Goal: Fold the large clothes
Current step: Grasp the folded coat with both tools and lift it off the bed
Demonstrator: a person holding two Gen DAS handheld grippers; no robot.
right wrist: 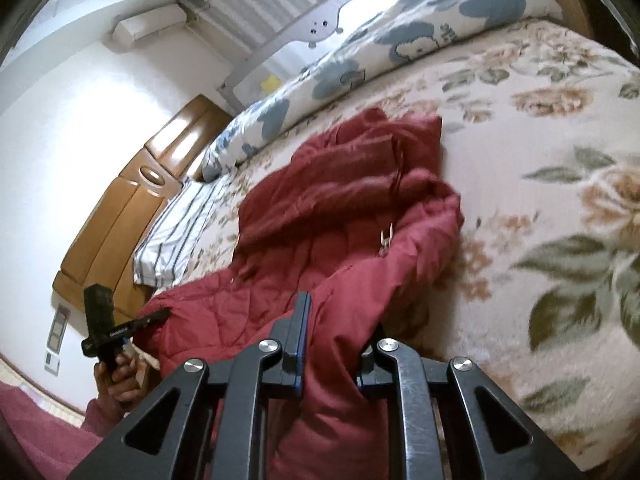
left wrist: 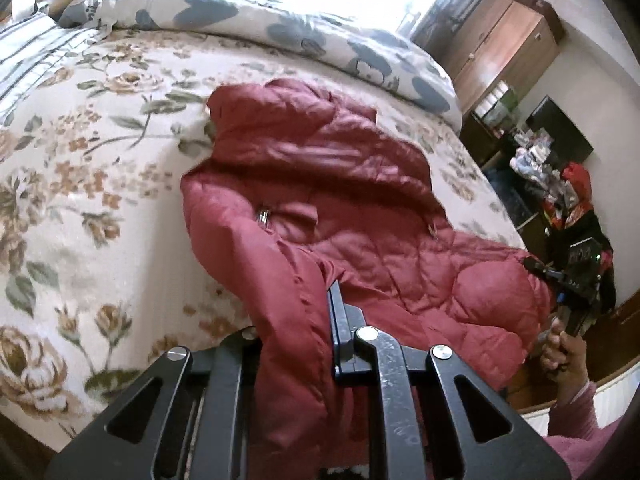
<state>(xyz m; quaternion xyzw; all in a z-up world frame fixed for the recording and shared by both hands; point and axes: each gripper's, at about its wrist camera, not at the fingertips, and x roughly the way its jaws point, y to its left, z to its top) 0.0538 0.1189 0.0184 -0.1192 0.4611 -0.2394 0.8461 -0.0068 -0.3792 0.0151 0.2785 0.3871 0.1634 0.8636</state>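
A dark red quilted jacket (left wrist: 320, 184) lies crumpled on a floral bedspread (left wrist: 100, 160), its near hem raised off the bed. My left gripper (left wrist: 298, 316) is shut on the hem; fabric drapes over one finger and hides it. In the right wrist view the same jacket (right wrist: 340, 200) runs away from my right gripper (right wrist: 332, 332), which is shut on another part of the hem. Each view shows the other gripper clamped on the far corner: the right gripper (left wrist: 536, 266) and the left gripper (right wrist: 162, 314), each in a person's hand.
A rolled duvet with blue flowers (left wrist: 320, 40) lies along the bed's far side, with a striped pillow (right wrist: 180, 220) by the wooden headboard (right wrist: 120, 208). A wooden wardrobe (left wrist: 504, 40) and a cluttered table (left wrist: 540, 168) stand beyond the bed. Bare bedspread (right wrist: 520, 160) surrounds the jacket.
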